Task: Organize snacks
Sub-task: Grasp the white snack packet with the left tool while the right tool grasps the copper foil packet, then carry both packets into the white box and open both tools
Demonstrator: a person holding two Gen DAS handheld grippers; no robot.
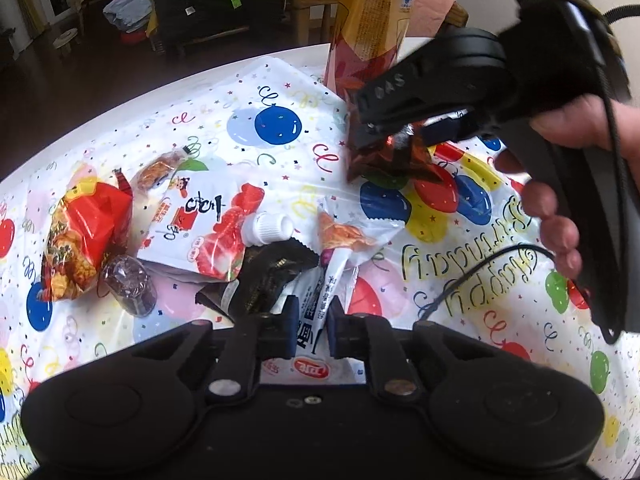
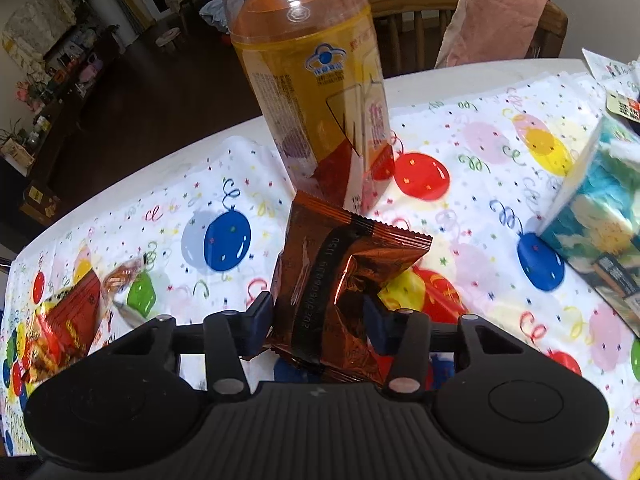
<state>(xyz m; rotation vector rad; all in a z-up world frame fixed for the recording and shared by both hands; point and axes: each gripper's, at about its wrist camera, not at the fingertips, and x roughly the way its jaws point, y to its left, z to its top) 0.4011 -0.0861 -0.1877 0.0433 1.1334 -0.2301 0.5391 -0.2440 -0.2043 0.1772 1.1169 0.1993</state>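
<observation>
My left gripper (image 1: 313,326) is shut on a white snack packet (image 1: 337,266) with printed text, at the near edge of a snack pile. The pile holds a red bag (image 1: 84,232), a white spouted pouch (image 1: 200,220), a black packet (image 1: 264,276) and a dark jelly cup (image 1: 128,284). My right gripper (image 2: 318,320) is shut on a crinkled copper foil packet (image 2: 340,280) and holds it above the cloth. In the left wrist view that gripper (image 1: 380,136) and its copper packet (image 1: 384,164) hang in front of the tall tea bottle (image 1: 372,20). The bottle (image 2: 316,100) stands just beyond the packet.
A balloon-print birthday cloth (image 1: 280,128) covers the round white table. A teal tissue box (image 2: 596,216) sits at the right. A person's hand (image 1: 560,224) grips the right tool. A wooden chair with a pink cloth (image 2: 492,16) stands past the far edge.
</observation>
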